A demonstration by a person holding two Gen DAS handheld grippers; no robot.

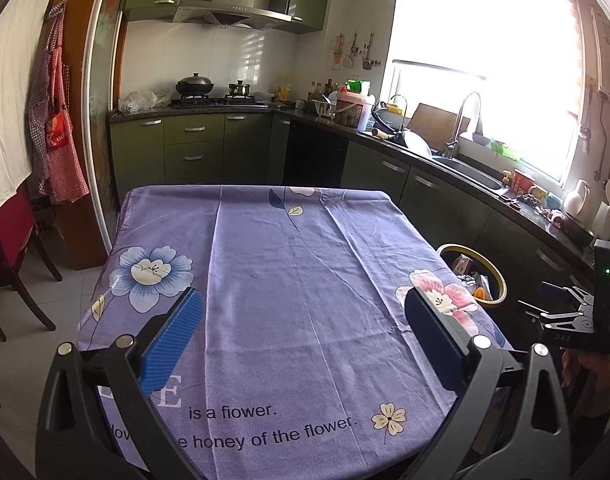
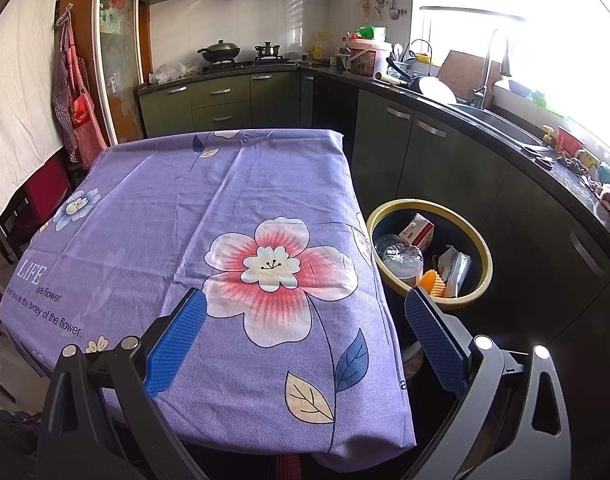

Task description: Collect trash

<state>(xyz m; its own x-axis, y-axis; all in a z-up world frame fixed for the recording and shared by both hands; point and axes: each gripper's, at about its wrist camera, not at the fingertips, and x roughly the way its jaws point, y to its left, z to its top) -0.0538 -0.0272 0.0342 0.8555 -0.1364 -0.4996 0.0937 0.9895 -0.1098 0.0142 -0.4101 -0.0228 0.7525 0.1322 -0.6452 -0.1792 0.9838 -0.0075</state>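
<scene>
A round bin with a yellow rim (image 2: 481,248) stands on the floor to the right of the table; it also shows in the left wrist view (image 1: 501,276). In it lie a small carton (image 2: 417,233), a clear plastic cup (image 2: 401,260), a white packet (image 2: 455,268) and an orange piece (image 2: 432,282). My left gripper (image 1: 303,332) is open and empty above the near part of the purple flowered tablecloth (image 1: 289,280). My right gripper (image 2: 305,334) is open and empty over the table's near right corner (image 2: 365,420), beside the bin. The right gripper's body (image 1: 581,320) shows in the left wrist view.
Dark green cabinets and a black counter (image 2: 517,136) with a sink (image 1: 473,172) run along the back and right. A stove with a wok (image 1: 195,88) stands at the back. A chair (image 1: 9,280) and hanging aprons (image 1: 59,128) are at the left.
</scene>
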